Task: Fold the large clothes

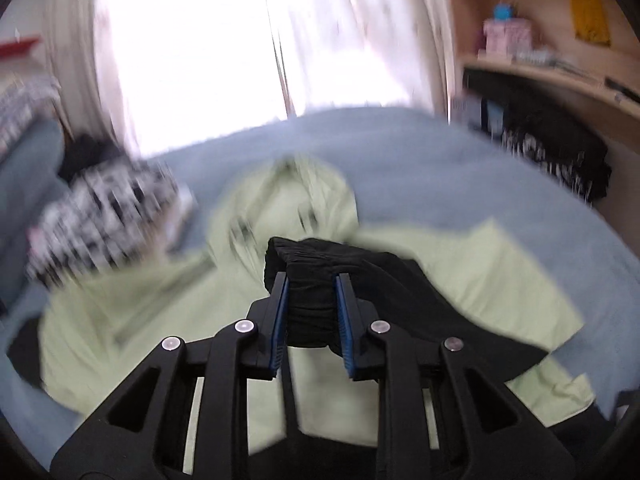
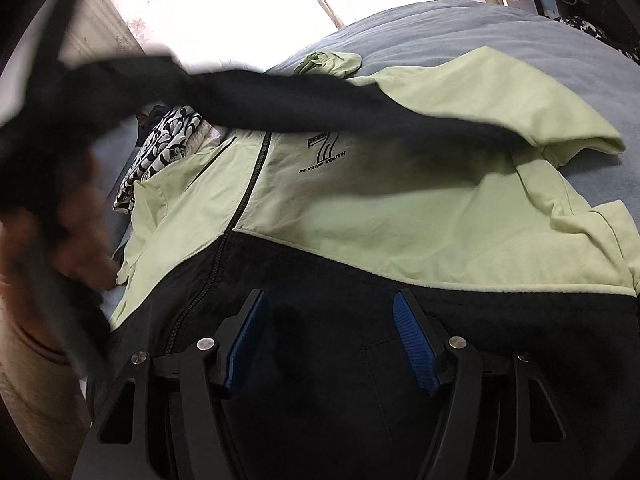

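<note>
Lying spread front-up across the blue bed (image 2: 480, 32), green-and-black jacket (image 2: 360, 200) has hood (image 1: 288, 196) toward the window edge. Left gripper (image 1: 310, 280) pinches its black sleeve cuff (image 1: 308, 256), lifted over the chest. Right gripper (image 2: 332, 312) hovers wide open above the black hem, holding nothing. Patterned cloth (image 2: 160, 148) beside jacket's left edge.

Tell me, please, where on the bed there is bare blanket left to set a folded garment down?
Bare blue blanket lies beyond the jacket's hood, toward the window, and right of the green sleeve. The near side is crowded: the jacket covers it, and patterned clothes sit left of the hood.
</note>
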Demonstrator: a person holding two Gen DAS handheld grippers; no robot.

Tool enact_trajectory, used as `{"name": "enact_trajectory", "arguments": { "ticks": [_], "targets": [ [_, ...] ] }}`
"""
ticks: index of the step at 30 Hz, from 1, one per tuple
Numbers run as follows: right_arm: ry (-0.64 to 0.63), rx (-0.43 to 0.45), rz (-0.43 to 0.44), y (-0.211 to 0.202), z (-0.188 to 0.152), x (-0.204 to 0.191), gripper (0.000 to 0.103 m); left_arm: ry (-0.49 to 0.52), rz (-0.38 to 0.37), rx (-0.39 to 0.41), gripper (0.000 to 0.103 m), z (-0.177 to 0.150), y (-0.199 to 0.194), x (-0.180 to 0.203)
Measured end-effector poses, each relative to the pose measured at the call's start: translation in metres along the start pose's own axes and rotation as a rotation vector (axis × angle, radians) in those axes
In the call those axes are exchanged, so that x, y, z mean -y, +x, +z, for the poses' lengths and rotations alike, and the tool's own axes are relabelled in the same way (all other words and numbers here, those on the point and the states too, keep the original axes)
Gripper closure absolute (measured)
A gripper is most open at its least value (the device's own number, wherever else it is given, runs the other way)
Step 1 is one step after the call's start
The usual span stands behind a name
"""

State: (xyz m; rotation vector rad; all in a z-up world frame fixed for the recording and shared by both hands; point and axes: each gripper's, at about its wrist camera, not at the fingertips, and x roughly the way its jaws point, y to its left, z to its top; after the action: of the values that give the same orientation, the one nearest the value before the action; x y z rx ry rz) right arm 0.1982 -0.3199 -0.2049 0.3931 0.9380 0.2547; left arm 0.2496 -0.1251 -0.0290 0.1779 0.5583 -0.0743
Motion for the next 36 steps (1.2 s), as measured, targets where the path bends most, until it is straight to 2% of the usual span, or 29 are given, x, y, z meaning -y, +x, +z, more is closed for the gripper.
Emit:
{"name": "enact_trajectory", "arguments": {
  "ticks": [3,5,7,9,12,14,17,19,22,25,26,27,28,30,31,34,36],
  "targets": [
    [-0.014,-0.001,-0.012,0.001,-0.001,-0.004,0.034,-0.016,0.066,0.058,0.084,0.010,-0.021,-0.032],
    [-0.017,-0.002,-0.012,0.001,-0.002,-0.004,0.033,-0.024,0.135,0.049,0.083,0.002,-0.019,-0.058],
    [-0.019,-0.004,-0.014,0.004,0.001,-0.009,0.032,-0.052,0.214,-0.029,0.083,-0.020,-0.004,-0.094],
    [-0.024,-0.008,-0.016,0.005,0.001,-0.010,0.030,-0.091,0.238,-0.143,0.082,-0.047,0.018,-0.126],
    [-0.043,-0.016,-0.025,0.008,0.001,-0.012,0.026,-0.183,0.188,-0.339,0.082,-0.094,0.048,-0.163],
    [-0.058,-0.022,-0.033,0.010,0.001,-0.016,0.023,-0.263,0.124,-0.396,0.080,-0.115,0.056,-0.177],
    [-0.075,-0.028,-0.050,0.012,0.002,-0.020,0.022,-0.377,0.063,-0.400,0.071,-0.132,0.053,-0.192],
    [-0.086,-0.031,-0.061,0.014,0.003,-0.024,0.021,-0.452,0.029,-0.407,0.057,-0.138,0.053,-0.202],
    [-0.093,-0.042,-0.070,0.013,0.000,-0.024,0.020,-0.521,0.001,-0.416,0.056,-0.145,0.058,-0.208],
    [-0.100,-0.068,-0.094,0.012,0.007,-0.027,0.020,-0.539,-0.002,-0.416,0.056,-0.146,0.068,-0.210],
    [-0.104,-0.079,-0.105,0.011,0.010,-0.029,0.020,-0.532,-0.004,-0.418,0.057,-0.144,0.070,-0.208],
    [-0.100,-0.089,-0.109,0.009,0.014,-0.031,0.020,-0.510,-0.012,-0.423,0.077,-0.140,0.073,-0.204],
    [-0.092,-0.093,-0.105,0.007,0.019,-0.032,0.020,-0.472,-0.005,-0.432,0.083,-0.134,0.078,-0.198],
    [-0.075,-0.076,-0.082,-0.005,0.031,-0.036,0.020,-0.411,0.014,-0.390,0.083,-0.118,0.074,-0.192],
    [-0.080,-0.046,-0.084,-0.015,0.044,-0.039,0.020,-0.377,0.013,-0.322,0.083,-0.105,0.065,-0.189],
    [-0.100,0.027,-0.145,-0.034,0.074,-0.040,0.020,-0.346,0.016,-0.199,0.083,-0.077,0.050,-0.190],
    [-0.086,0.050,-0.190,-0.039,0.095,-0.031,0.018,-0.361,0.034,-0.197,0.083,-0.074,0.054,-0.197]
  ]
}}
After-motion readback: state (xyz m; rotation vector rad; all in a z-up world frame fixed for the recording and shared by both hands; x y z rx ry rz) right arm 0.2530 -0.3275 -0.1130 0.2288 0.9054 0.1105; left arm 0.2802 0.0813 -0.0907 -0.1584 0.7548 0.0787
